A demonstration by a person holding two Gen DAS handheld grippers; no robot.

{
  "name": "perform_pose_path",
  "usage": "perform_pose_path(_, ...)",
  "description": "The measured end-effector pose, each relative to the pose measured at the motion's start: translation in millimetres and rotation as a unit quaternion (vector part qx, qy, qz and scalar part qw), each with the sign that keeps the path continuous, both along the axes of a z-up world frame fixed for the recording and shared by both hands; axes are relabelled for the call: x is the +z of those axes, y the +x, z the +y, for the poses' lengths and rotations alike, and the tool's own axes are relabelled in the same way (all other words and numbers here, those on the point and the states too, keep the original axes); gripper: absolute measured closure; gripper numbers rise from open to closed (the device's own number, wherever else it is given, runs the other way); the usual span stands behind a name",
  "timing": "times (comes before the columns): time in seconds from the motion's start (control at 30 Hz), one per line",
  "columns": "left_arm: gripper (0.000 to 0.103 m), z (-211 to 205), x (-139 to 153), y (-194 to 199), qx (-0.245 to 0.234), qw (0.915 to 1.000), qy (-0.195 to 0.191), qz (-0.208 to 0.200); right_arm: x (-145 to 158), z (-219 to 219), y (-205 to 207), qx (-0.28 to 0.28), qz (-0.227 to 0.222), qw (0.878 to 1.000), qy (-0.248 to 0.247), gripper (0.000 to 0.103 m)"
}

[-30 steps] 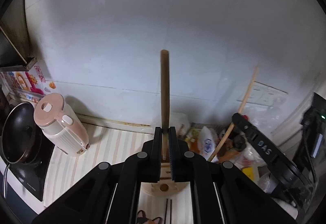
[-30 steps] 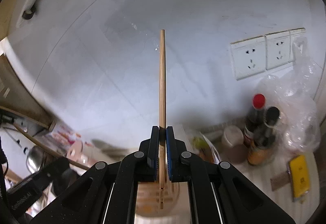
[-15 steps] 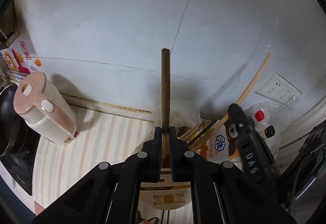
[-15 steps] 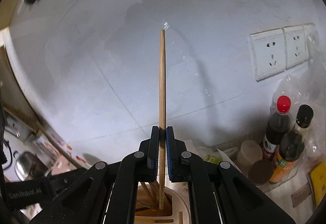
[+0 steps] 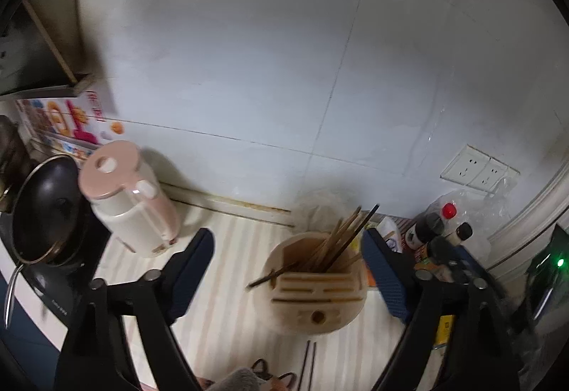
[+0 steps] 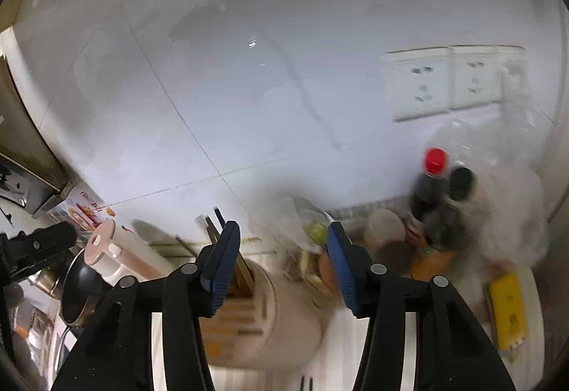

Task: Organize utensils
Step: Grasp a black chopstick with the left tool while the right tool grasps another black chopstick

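Observation:
A beige round utensil holder [image 5: 316,288] stands on the striped counter, with several wooden and dark chopsticks [image 5: 338,241] leaning in its back compartment. My left gripper [image 5: 288,266] is open and empty, its jaws wide apart on either side of the holder. My right gripper [image 6: 281,259] is open and empty, just right of the holder [image 6: 263,316], where chopstick tips [image 6: 213,224] stick up behind its left finger. A dark chopstick pair [image 5: 307,362] lies on the counter in front of the holder.
A pink and white kettle [image 5: 124,199] and a black pan [image 5: 42,209] stand to the left. Sauce bottles [image 6: 434,209], plastic bags and a yellow item [image 6: 506,309] crowd the right. Wall sockets [image 6: 448,81] are on the tiled wall.
Both grippers have opened and let go of their chopsticks, which now rest in the holder. Both grippers have pulled back and the views have tilted down.

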State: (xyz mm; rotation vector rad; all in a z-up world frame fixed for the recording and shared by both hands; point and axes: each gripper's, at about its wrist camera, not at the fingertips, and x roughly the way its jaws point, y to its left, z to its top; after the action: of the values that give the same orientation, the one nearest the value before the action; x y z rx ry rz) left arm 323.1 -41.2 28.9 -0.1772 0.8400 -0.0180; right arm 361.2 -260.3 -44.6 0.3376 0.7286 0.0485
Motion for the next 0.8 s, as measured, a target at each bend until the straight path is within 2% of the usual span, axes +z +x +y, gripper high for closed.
perform_pose_path(0.03,0.000,0.4,-2.2,-8.3,0.004,1.0000,0.007,-0.006,-1.0,-5.0,-3.5,-0.005,0.007,1.000,-0.004,0.043)
perform_pose_path(0.17,0.000,-1.8,-22.4,-38.8,0.005,0.9989,0.047,-0.005,-14.8,-14.4,-35.2,-0.015,0.037,0.999,0.006,0.037)
perform_pose_path(0.23,0.000,-1.5,-43.5,-49.7,0.002,0.9983,0.057,0.010,-34.0,-12.9,-46.5,-0.017,0.066,0.998,0.016,0.025)
perform_pose_path(0.33,0.000,-1.3,-89.6,-60.3,0.001,0.9962,0.065,0.059,-70.5,-12.3,-60.5,-0.011,0.120,0.993,0.017,0.025)
perform_pose_path(0.43,0.000,-3.9,-141.8,-67.7,0.014,0.9887,0.099,0.112,-113.3,-6.4,-70.0,0.002,0.182,0.983,0.025,0.025)
perform_pose_path(0.47,0.000,-4.6,-160.8,-69.6,0.010,0.9863,0.102,0.129,-134.9,-0.6,-73.2,0.014,0.214,0.976,0.027,0.026)
perform_pose_path(0.5,0.000,-4.7,-179.3,-71.3,0.009,0.9833,0.107,0.147,-145.1,2.1,-74.1,0.019,0.228,0.973,0.028,0.028)
perform_pose_path(0.6,0.000,-4.0,-232.1,-74.8,0.007,0.9714,0.123,0.203,-191.6,17.7,-83.1,0.045,0.292,0.955,0.024,0.047)
perform_pose_path(0.67,0.000,-0.4,-259.7,-80.3,0.009,0.9645,0.123,0.233,-220.9,29.6,-88.4,0.061,0.326,0.943,0.022,0.050)
perform_pose_path(0.8,0.000,7.2,-294.9,-85.6,0.022,0.9535,0.127,0.273,-256.8,45.4,-94.8,0.074,0.361,0.930,0.016,0.055)
